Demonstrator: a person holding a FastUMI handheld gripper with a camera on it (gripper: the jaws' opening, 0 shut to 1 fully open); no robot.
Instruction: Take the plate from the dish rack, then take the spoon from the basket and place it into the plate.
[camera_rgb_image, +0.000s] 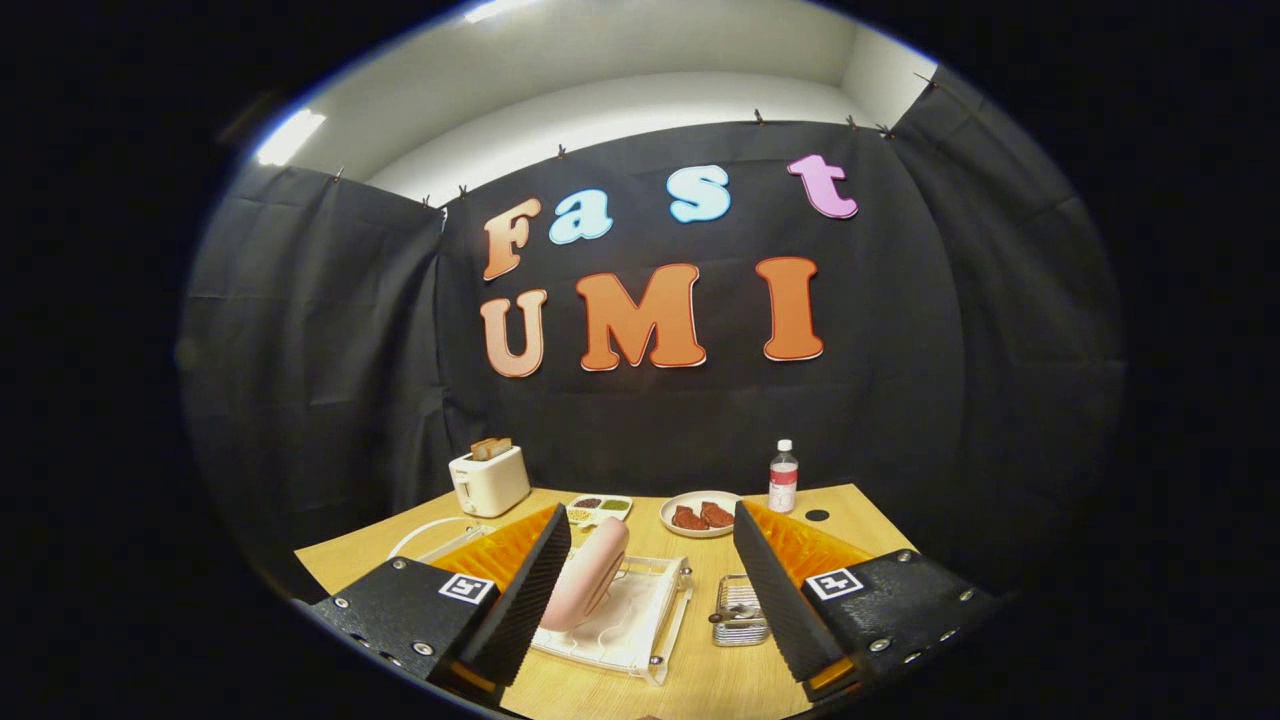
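Ribbed, wedge-shaped fingers of the hand-held gripper (652, 590) stand spread wide above a pale wood-grain table (850, 520). Between them, close to the left finger, a smooth pink plate (588, 580) stands on edge in a white dish rack (640, 625). Just inside the right finger sits a small wire basket (740, 612) holding a metal spoon (733, 616). Beyond the fingers are a cream toaster (489, 480), a plate of meat (700, 514), a sectioned tray (598, 508) and a clear bottle (783, 478).

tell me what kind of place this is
Likely a staged kitchen tabletop in a cloth-walled booth: a toaster, a pink plate upright in a dish rack, and the hand-held gripper open before them.
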